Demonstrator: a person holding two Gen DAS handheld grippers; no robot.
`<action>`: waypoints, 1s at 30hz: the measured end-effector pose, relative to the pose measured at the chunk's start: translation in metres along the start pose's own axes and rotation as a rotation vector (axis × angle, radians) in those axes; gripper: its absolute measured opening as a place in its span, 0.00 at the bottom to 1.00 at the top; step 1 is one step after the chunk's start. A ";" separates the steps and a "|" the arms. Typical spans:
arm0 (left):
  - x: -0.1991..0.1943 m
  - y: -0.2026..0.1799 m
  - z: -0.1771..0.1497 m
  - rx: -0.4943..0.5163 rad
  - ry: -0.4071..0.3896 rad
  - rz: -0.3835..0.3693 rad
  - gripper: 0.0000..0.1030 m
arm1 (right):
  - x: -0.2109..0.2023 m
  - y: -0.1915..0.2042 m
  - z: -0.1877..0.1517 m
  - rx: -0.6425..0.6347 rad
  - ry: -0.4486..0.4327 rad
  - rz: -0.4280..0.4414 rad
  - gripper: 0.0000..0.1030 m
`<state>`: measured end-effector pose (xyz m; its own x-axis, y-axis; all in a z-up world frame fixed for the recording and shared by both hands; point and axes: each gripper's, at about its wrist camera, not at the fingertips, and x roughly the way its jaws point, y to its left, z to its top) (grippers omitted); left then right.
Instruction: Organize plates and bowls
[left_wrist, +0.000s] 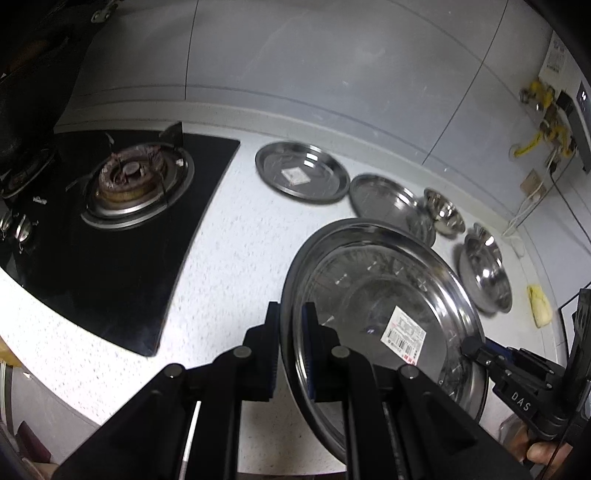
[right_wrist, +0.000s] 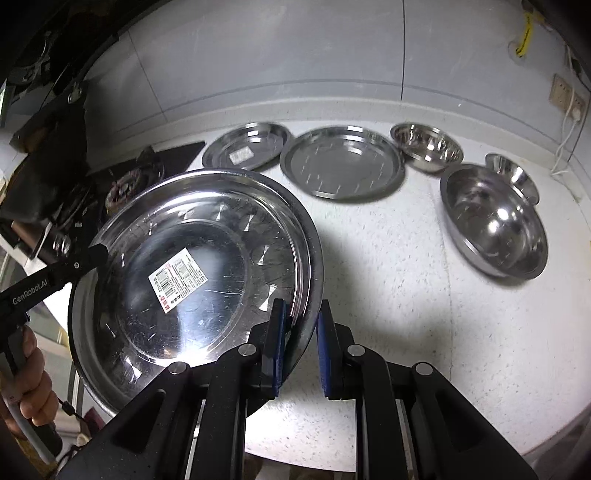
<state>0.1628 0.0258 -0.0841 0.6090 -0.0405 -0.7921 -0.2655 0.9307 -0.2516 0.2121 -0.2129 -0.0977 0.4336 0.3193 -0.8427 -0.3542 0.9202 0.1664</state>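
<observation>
A large steel plate (left_wrist: 376, 295) with a barcode sticker is held above the speckled counter by both grippers. My left gripper (left_wrist: 291, 332) is shut on its left rim. My right gripper (right_wrist: 299, 332) is shut on its right rim, and it also shows in the left wrist view (left_wrist: 476, 350). The plate fills the left of the right wrist view (right_wrist: 192, 273). On the counter behind lie a stickered plate (right_wrist: 245, 146), a plain plate (right_wrist: 341, 162), a small bowl (right_wrist: 426, 147), a large bowl (right_wrist: 495, 221) and another small bowl (right_wrist: 513, 175).
A black gas hob (left_wrist: 122, 206) with a burner sits at the left of the counter. The tiled wall (left_wrist: 314, 66) runs behind. Gas pipes and cables (left_wrist: 546, 122) hang at the right. A yellow cloth (left_wrist: 539, 301) lies by the counter's right end.
</observation>
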 end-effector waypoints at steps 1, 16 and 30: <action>0.004 0.002 -0.004 -0.005 0.008 0.001 0.10 | 0.003 -0.001 -0.004 -0.001 0.010 0.003 0.14; 0.062 0.033 -0.049 0.030 0.134 0.052 0.10 | 0.063 0.006 -0.051 0.009 0.118 -0.009 0.14; 0.047 0.035 -0.048 0.087 0.062 0.075 0.11 | 0.057 0.011 -0.057 -0.010 0.102 -0.002 0.15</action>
<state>0.1463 0.0393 -0.1565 0.5415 0.0107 -0.8406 -0.2413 0.9598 -0.1433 0.1856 -0.1974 -0.1727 0.3479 0.2925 -0.8907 -0.3617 0.9184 0.1603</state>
